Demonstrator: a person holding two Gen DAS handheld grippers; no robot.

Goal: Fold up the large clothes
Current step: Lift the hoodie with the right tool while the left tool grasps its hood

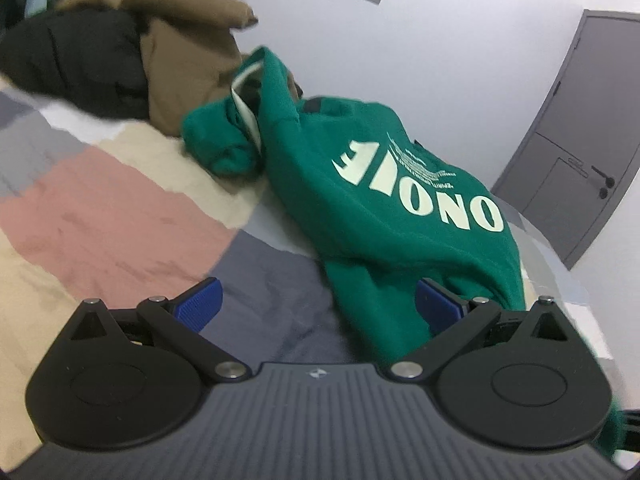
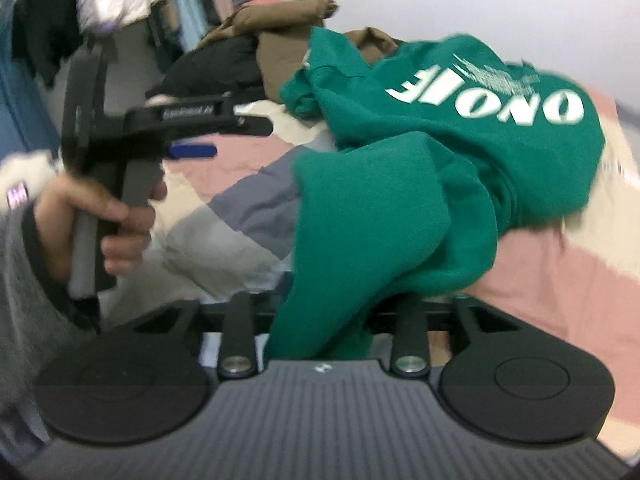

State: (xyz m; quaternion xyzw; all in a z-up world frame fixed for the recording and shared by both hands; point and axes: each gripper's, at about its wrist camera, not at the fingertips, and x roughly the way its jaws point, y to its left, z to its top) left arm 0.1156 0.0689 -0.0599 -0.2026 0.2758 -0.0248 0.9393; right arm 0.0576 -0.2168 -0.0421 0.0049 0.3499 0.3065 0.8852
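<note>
We see a bed (image 1: 120, 208) spread with a patchwork cover of pink, cream and grey; on it lie a crumpled green sweatshirt (image 1: 360, 184), a brown coat (image 1: 188, 64) and a black jacket (image 1: 76, 60).

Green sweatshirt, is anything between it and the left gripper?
Nothing visible. The left gripper is open over the patchwork bedspread, its right pad at the green sweatshirt hem. The brown coat lies behind.

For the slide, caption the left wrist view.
Open left hand-held gripper above a patchwork bedspread, a crumpled green sweatshirt just ahead.
</note>
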